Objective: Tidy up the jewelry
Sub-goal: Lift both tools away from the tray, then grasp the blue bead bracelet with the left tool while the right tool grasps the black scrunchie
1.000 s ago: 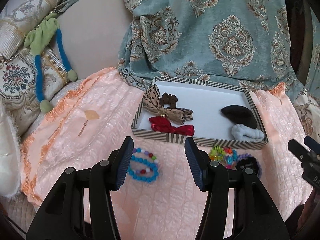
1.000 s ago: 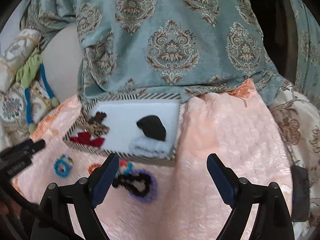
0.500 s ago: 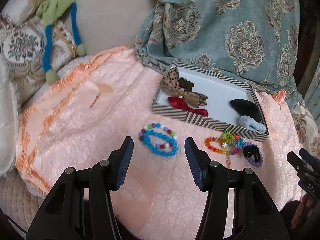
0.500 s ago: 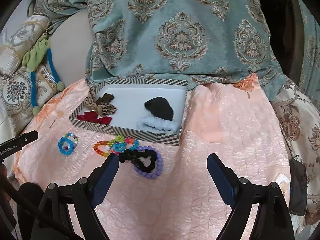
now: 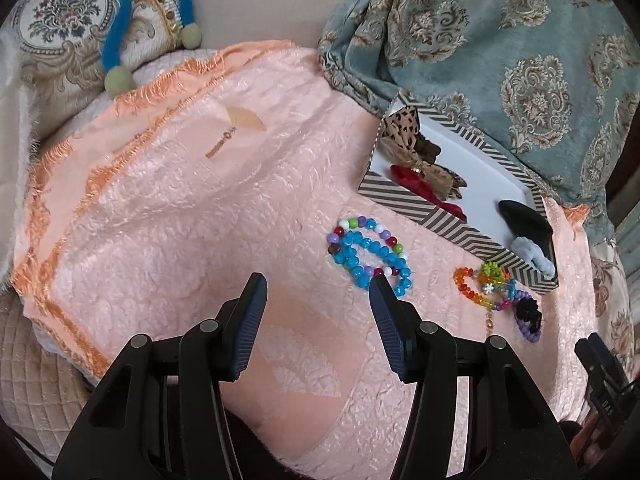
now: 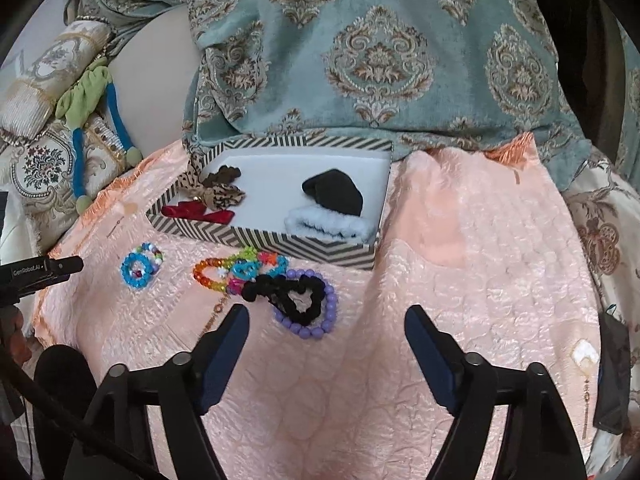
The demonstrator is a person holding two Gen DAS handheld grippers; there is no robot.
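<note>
A striped box (image 5: 448, 222) (image 6: 320, 251) on the peach cloth holds a leopard bow (image 5: 404, 136), a red bow (image 6: 196, 212), a black scrunchie (image 6: 334, 194) and a white fuzzy band (image 6: 328, 222). In front of it lie blue and multicolour bead bracelets (image 5: 370, 254) (image 6: 140, 268), an orange-rainbow bracelet (image 5: 482, 284) (image 6: 236, 272) and a purple bead bracelet with a black scrunchie (image 6: 306, 304) (image 5: 528, 316). My left gripper (image 5: 318, 294) is open and empty, just below the blue bracelets. My right gripper (image 6: 326, 330) is open and empty, just below the purple bracelet.
A teal patterned blanket (image 6: 360, 52) is draped behind the box. Embroidered cushions (image 5: 60, 32) and a green-blue toy (image 6: 92, 96) lie at the left. The peach cloth (image 5: 180, 208) covers the seat, with a fringed edge at the left.
Both grippers have pulled back and up from the box, so the loose bracelets now lie beyond the fingertips. The left view has swung left. Both stayed open.
</note>
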